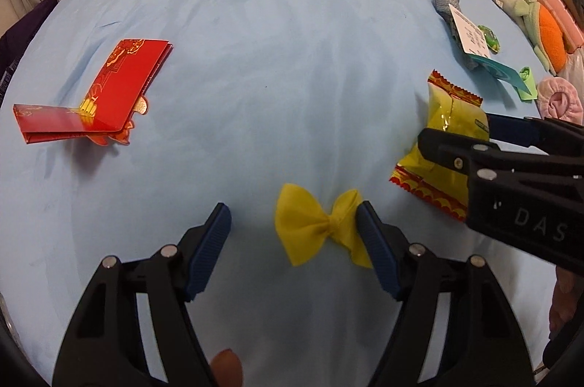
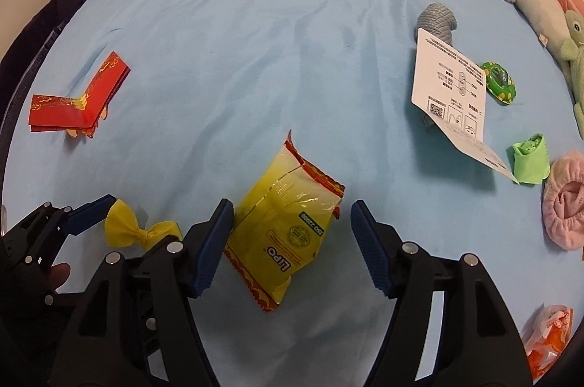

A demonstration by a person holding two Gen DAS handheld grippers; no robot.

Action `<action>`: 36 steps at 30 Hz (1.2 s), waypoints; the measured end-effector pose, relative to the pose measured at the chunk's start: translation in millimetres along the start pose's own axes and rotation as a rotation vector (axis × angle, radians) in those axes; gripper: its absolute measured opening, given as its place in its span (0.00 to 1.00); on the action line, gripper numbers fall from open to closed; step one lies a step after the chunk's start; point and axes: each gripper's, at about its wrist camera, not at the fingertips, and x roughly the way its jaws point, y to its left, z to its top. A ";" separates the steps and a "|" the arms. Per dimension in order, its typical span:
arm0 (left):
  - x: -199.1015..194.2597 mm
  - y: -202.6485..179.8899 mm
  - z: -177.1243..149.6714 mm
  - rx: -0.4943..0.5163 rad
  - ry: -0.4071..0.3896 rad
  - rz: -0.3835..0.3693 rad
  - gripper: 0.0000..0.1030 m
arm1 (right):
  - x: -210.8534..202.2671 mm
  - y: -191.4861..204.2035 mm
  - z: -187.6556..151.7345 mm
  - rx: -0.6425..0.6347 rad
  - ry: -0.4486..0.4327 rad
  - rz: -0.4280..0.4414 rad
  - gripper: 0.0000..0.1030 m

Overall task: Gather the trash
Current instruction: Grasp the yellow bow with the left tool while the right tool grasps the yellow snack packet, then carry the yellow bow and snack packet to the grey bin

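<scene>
The right tool [image 2: 292, 230] stands wide open around the yellow wrapper [image 2: 288, 226], which lies on the blue bed [image 2: 255, 40]; its left pad looks to touch the wrapper's edge, while the right pad stands clear of it. The left tool [image 1: 294, 226] is also wide open and holds nothing, with the yellow bow [image 1: 317, 230] between its pads, close against the right one.

The wrapper is thin, glossy and puffed. If the pads close on the crinkled film alone, it could slide out or buckle sideways. The sheet is soft, so pressing down may pinch fabric along with the wrapper.

The two tools work close together; the right one could nudge the bow or bump the left tool.

The bow may not be trash at all; nor may the red envelopes [image 1: 91, 99] or the white card [image 2: 452, 95], and grabbing them would be a sorting error.
</scene>
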 end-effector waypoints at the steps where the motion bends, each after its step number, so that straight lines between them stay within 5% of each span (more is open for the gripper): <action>1: 1.1 0.5 -0.1 -0.002 0.001 -0.013 0.54 | 0.8 1.3 0.5 -0.013 0.003 0.008 0.52; 7: -4.2 -0.8 -2.0 0.010 -0.008 -0.020 0.19 | -4.0 13.4 2.1 -0.081 -0.005 0.028 0.43; 10: -7.2 4.5 0.2 -0.010 0.001 -0.039 0.09 | -8.7 17.4 3.6 -0.099 -0.007 0.035 0.41; 23: -61.7 45.5 -6.0 -0.088 -0.058 0.031 0.08 | -51.0 48.8 6.5 -0.172 -0.041 0.038 0.39; 36: -150.2 89.1 -53.7 -0.201 -0.091 0.106 0.08 | -122.3 123.1 -6.3 -0.309 -0.079 0.082 0.39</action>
